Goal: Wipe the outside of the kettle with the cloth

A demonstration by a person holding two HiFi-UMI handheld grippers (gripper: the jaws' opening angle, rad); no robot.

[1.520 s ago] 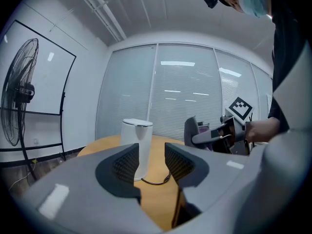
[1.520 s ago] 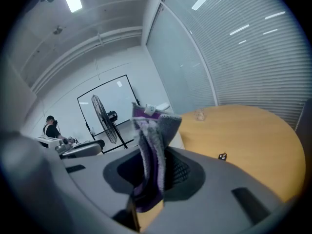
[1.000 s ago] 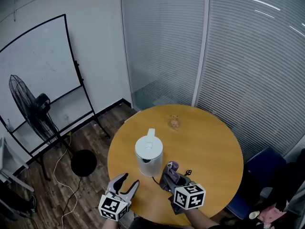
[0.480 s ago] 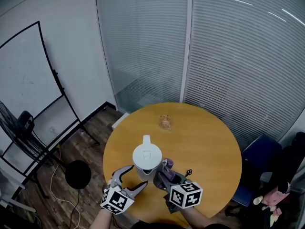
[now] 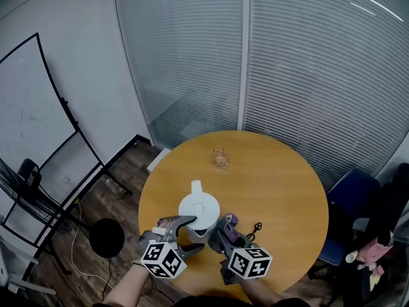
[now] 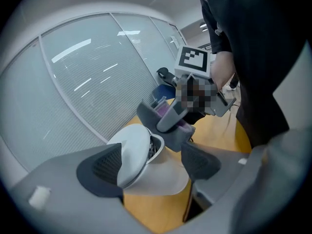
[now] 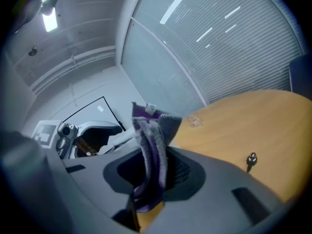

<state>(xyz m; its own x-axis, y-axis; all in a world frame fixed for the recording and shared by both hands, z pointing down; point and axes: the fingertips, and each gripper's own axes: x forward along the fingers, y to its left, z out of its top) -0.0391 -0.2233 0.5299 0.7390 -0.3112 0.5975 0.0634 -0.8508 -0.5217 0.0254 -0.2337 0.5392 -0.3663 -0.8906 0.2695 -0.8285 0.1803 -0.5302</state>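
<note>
At the far left of the head view a whiteboard stands on its black frame over the wooden floor. The round wooden counter fills the middle of the frame. At its lower left edge the left tool reaches in from the bottom. Its jaws are opening, with the white kettle between them. In the left gripper view the kettle lies tilted across the frame between the two dark pads. The left pad is close by its lid and the right pad stands clear of its body. Higher up, near the counter's far edge, sits a small clear object. Just right of the kettle, the right tool is clamped on the purple cloth, which is close beside the kettle's side. The right gripper view shows the cloth pinched upright between the jaws. A black plug lies on the counter just right of that tool. At the lower right is a blue chair.
</note>
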